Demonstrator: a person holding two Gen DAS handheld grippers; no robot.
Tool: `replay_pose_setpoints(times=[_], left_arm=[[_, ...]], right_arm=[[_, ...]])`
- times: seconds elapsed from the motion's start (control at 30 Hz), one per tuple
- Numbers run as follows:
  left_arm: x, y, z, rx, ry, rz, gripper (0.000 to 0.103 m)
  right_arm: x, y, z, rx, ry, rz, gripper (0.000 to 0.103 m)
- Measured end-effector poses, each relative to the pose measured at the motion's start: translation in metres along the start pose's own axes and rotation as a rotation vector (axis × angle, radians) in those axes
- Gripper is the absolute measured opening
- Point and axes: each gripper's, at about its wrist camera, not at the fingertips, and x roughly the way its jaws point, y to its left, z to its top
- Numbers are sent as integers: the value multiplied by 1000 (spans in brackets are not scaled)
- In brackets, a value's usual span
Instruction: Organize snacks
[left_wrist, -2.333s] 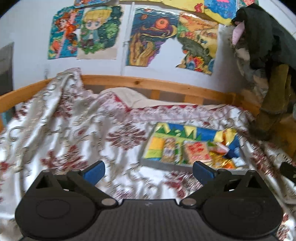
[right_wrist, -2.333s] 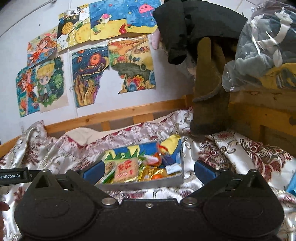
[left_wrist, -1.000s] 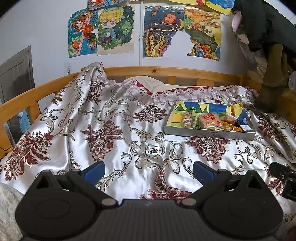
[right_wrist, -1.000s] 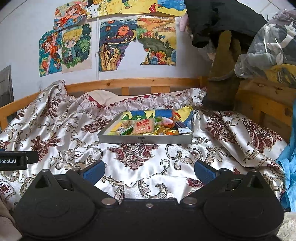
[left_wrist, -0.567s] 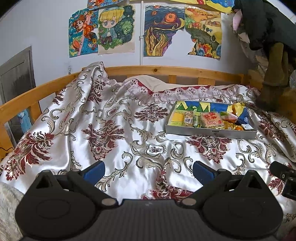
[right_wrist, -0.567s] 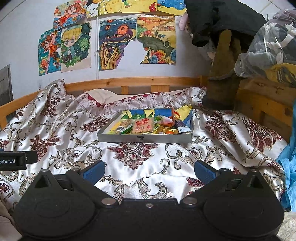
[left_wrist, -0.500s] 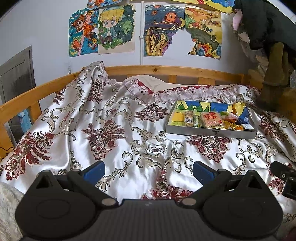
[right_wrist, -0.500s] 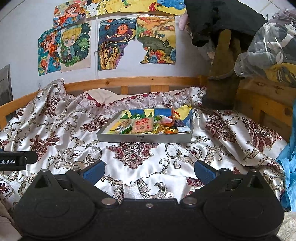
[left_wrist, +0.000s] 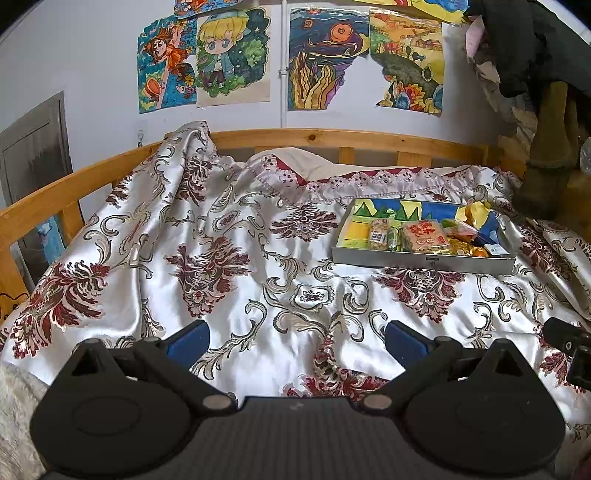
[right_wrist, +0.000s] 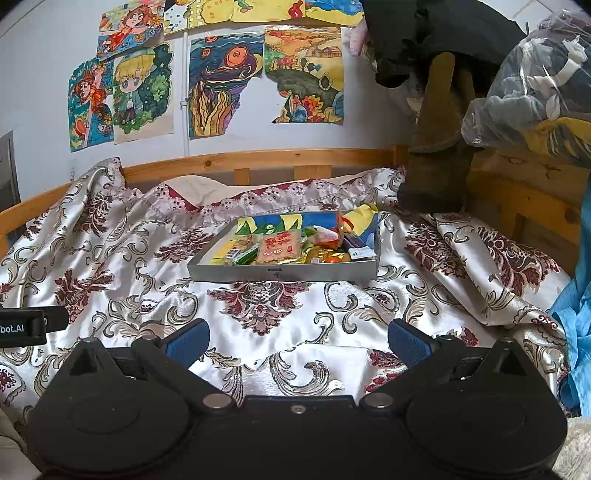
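Left wrist view: left gripper (left_wrist: 297, 341) fingers spread wide, nothing between them, hovering over the patterned bedspread (left_wrist: 229, 266). Snack tray (left_wrist: 421, 260) sits on the bedspread ahead and to the right, well apart from the gripper, packets (left_wrist: 424, 236) lying inside. Right wrist view: right gripper (right_wrist: 297, 341) also spread and empty, facing the tray (right_wrist: 284, 273) roughly straight ahead, well apart. Drawings (right_wrist: 229, 85) on the wall behind the wooden bed rail (right_wrist: 258, 158).
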Motion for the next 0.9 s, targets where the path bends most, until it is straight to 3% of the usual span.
replay_pose_setpoints(times=[0.9], left_arm=[[0, -2, 0, 1, -1, 2, 103]], right_arm=[[0, 0, 0, 0, 0, 1, 102]])
